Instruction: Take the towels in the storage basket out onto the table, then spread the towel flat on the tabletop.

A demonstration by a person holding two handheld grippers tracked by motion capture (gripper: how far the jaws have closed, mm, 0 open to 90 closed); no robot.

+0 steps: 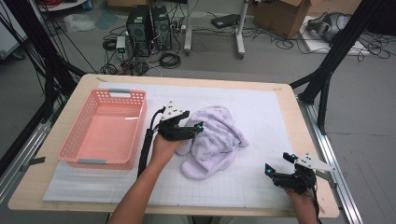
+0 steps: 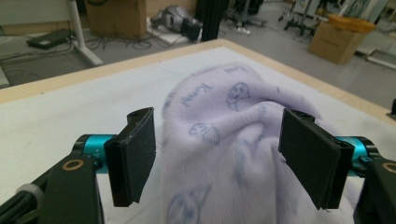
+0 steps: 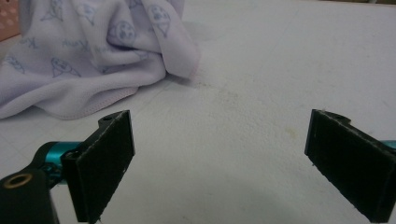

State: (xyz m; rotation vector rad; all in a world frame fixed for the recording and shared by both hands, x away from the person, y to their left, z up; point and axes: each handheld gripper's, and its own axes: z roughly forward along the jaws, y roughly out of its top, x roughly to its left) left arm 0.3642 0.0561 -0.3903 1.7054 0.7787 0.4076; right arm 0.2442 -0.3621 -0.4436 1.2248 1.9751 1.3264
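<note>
Two tongs are gaping apart: the left tongs are straddling the lilac cloth mid-frame, the right tongs are idling lower right.

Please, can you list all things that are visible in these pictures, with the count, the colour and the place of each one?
Cloth: one, pale lilac with printed faces, crumpled at the table's middle.
Basket: one, pink, on the table's left part.
Mat: one, white, covers the table top.
Table: one, light wood.
Computer towers: two, black, on the floor behind.
Cardboard box: one, brown, floor at the back.
Left tool: one, black, jaws open around the cloth, not pressing.
Right tool: one, black, open, over bare mat near the right edge.
</note>
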